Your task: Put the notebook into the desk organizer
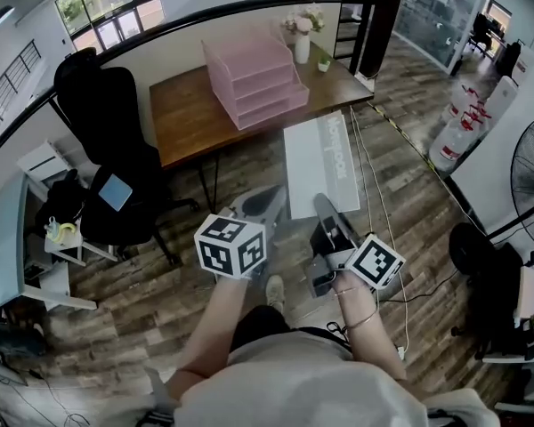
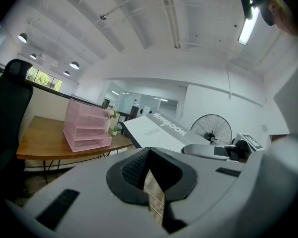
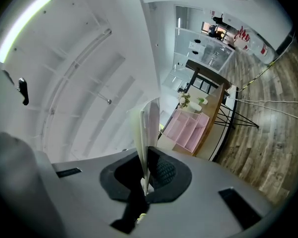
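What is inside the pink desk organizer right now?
Nothing visible: the desk organizer shows a bare top tray and front openings. Upper tiers cover the lower trays' rear parts.

Pink desk organizer (image 1: 254,83), white notebook (image 1: 320,163), brown desk (image 1: 187,118)

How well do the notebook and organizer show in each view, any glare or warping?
Head view: heavy fisheye bending, yet notebook and organizer sharp, evenly lit. Left gripper view: ceiling light glares top right; notebook title legible. Right gripper view: scene rolled sideways, notebook edge-on, organizer small.
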